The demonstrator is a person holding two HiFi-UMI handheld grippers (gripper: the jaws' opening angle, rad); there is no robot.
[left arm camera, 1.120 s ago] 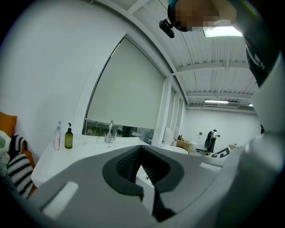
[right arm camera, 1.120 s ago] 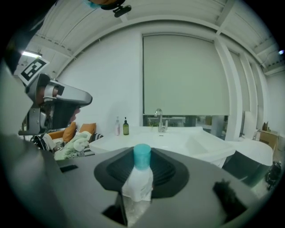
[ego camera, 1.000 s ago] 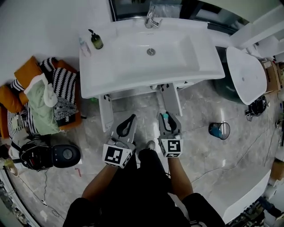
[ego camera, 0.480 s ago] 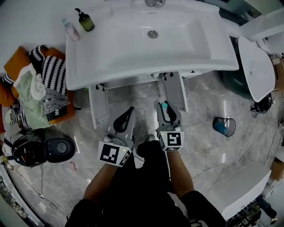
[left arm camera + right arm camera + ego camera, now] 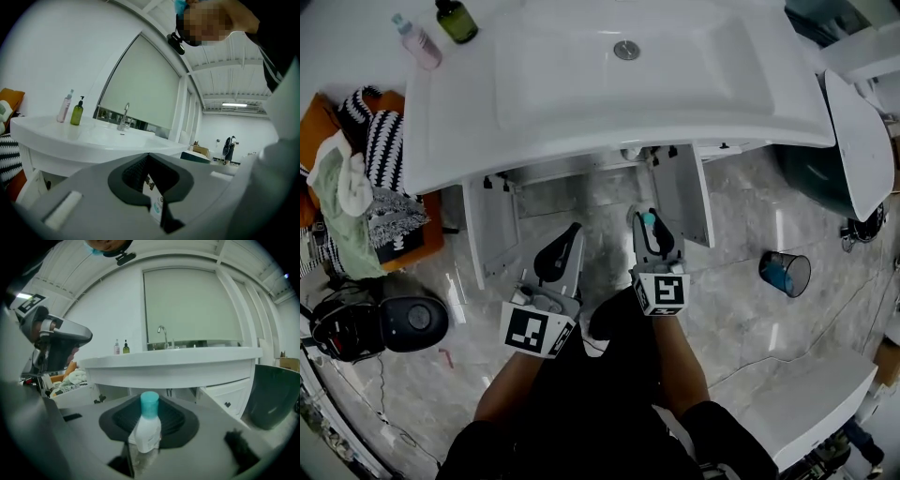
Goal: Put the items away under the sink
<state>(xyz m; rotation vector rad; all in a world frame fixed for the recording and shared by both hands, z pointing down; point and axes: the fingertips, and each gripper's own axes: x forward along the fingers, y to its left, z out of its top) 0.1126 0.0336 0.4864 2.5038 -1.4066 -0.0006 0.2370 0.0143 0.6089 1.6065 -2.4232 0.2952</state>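
- The right gripper [image 5: 149, 420] is clamping a white bottle with a teal cap [image 5: 147, 434], which is standing upright between its jaws.
- The left gripper [image 5: 150, 176] is pinching a thin white printed item [image 5: 157, 209]; what it is cannot be told.
- Both are hanging just before the sink [image 5: 581, 141], whose cabinet doors [image 5: 487, 230] are standing open.
- Only the head view is showing the bin [image 5: 786, 272] off to the right and the marble floor [image 5: 609, 253] lying between the doors.

Head camera looks steeply down; both gripper views face the same sink [image 5: 581, 103].
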